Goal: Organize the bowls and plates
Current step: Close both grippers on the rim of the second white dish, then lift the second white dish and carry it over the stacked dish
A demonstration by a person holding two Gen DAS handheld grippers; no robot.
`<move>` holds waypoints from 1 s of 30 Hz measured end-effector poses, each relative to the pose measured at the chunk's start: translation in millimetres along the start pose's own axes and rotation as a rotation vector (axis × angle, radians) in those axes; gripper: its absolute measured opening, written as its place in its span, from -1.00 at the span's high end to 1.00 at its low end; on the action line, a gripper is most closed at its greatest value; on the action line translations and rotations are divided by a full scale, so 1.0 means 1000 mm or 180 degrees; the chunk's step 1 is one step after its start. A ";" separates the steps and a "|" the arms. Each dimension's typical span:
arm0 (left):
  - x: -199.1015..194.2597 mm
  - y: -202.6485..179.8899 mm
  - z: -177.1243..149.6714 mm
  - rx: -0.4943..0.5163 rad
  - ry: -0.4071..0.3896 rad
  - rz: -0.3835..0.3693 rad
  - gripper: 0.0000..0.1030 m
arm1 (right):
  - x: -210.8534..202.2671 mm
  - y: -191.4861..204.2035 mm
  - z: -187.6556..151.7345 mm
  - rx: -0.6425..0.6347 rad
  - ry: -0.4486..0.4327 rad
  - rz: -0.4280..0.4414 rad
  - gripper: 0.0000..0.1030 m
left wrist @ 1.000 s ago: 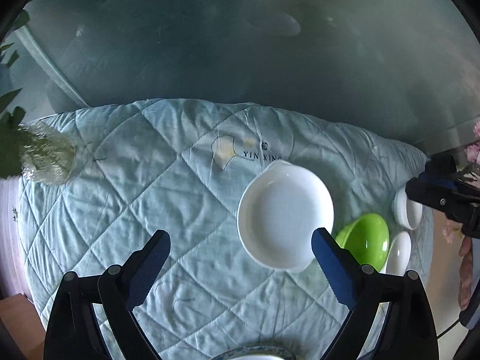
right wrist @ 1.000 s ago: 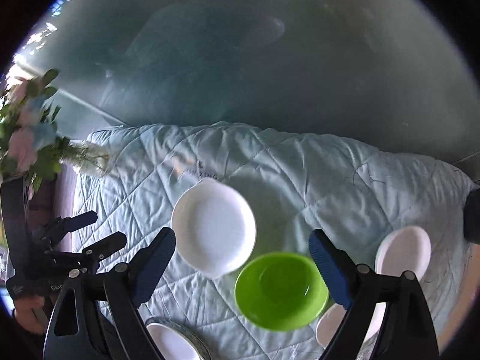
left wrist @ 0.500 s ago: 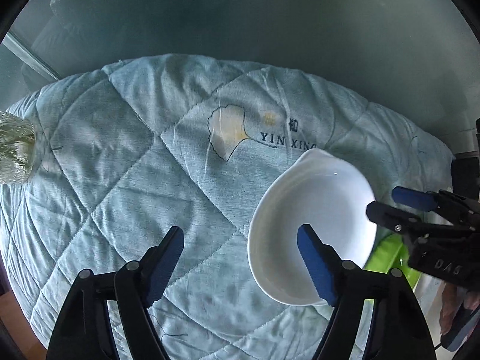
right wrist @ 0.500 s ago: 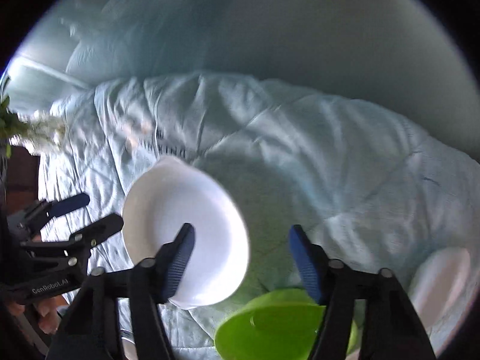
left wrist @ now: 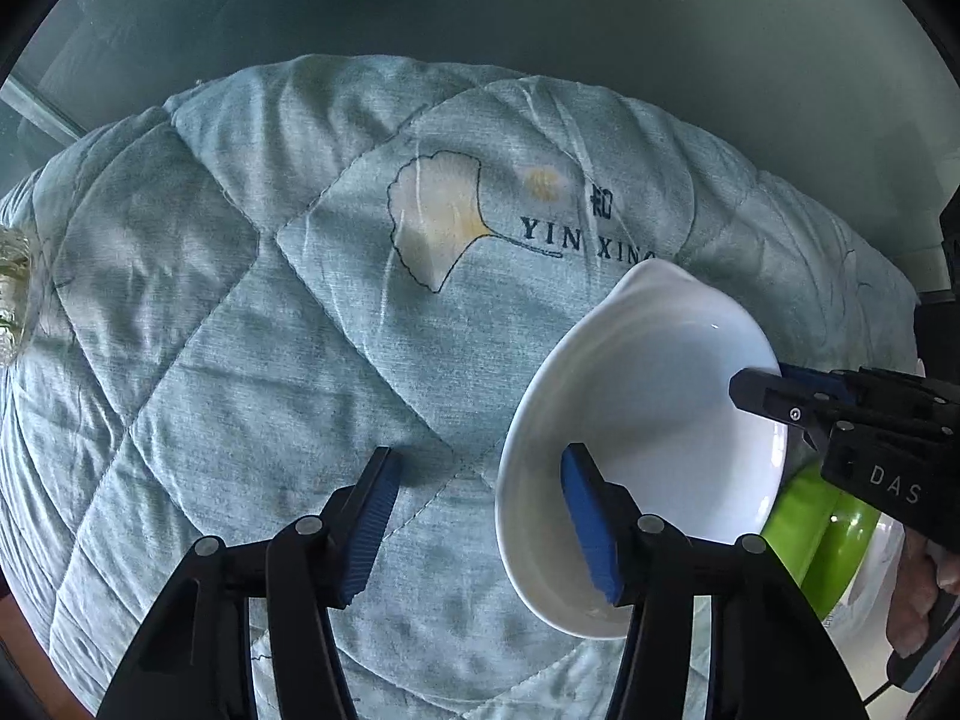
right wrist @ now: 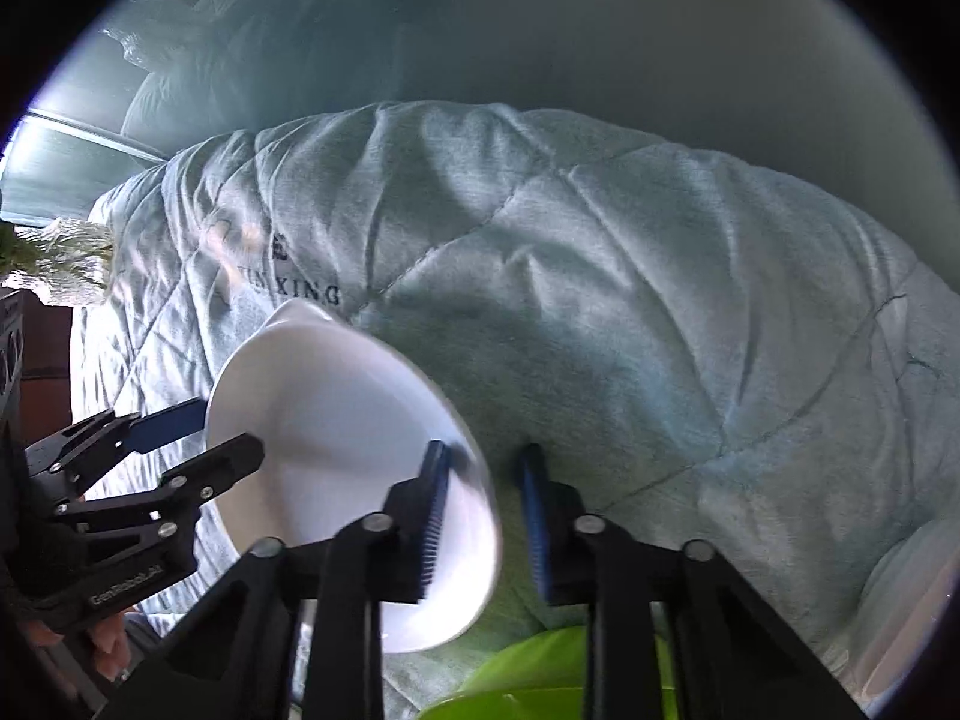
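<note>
A white bowl with a small spout lies on the quilted light-blue cloth; it also shows in the right wrist view. My left gripper is open and straddles the bowl's near-left rim, one finger inside, one outside. My right gripper is open but narrow, its fingers either side of the bowl's right rim. It shows in the left wrist view at the bowl's right edge. A green bowl sits just right of the white bowl; in the right wrist view it sits under the gripper.
A glass vase stands at the cloth's left edge, with flowers showing in the right wrist view. A white dish lies at the far right. The cloth's far edge drops off to a dim floor.
Both grippers have come down and closed in on the white bowl from either side. Both have narrowed their openings, the right one much more.
</note>
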State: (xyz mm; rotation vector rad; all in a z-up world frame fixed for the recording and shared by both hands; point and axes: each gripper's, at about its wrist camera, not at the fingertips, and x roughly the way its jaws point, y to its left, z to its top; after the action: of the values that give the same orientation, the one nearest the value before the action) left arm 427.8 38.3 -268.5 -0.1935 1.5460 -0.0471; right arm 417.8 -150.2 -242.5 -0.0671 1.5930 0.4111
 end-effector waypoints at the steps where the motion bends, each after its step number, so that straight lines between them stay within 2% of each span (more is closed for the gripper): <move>1: 0.000 -0.001 0.000 0.0014 -0.0001 0.0029 0.14 | 0.001 0.000 -0.001 0.0000 -0.0002 0.0012 0.67; 3: 0.000 -0.005 0.002 0.0006 0.0011 -0.0002 0.31 | 0.002 0.001 -0.002 0.0004 -0.0007 -0.0012 0.67; 6: 0.002 -0.012 0.008 -0.0017 0.0069 -0.0187 0.75 | 0.001 0.001 -0.002 0.0054 0.0003 -0.0037 0.67; 9: 0.003 -0.020 0.008 0.0036 0.0047 -0.0104 0.74 | 0.002 0.013 0.001 0.0027 0.0016 -0.0137 0.67; 14: 0.001 -0.026 0.007 0.0122 -0.0021 -0.0114 0.77 | 0.004 0.013 0.002 0.0067 -0.0051 -0.0120 0.67; 19: -0.007 -0.012 -0.007 0.0102 -0.0061 -0.0116 0.81 | -0.002 0.014 -0.005 0.0072 -0.0160 -0.0189 0.69; 21: -0.013 -0.009 -0.013 0.0122 -0.0097 -0.0063 0.84 | -0.004 0.013 -0.009 0.0164 -0.0213 -0.0100 0.70; 25: -0.038 -0.003 -0.021 0.0110 -0.0242 -0.0039 0.91 | -0.007 0.020 -0.017 0.0115 -0.0168 -0.0091 0.78; 30: -0.077 0.003 -0.032 0.0163 -0.0388 -0.0025 0.91 | -0.033 0.027 -0.028 0.0195 -0.0295 0.0125 0.80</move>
State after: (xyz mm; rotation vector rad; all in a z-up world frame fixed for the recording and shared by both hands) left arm 393.8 49.5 -193.4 -0.1591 1.4212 -0.0795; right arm 385.3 -140.5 -203.9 0.0297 1.5161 0.3903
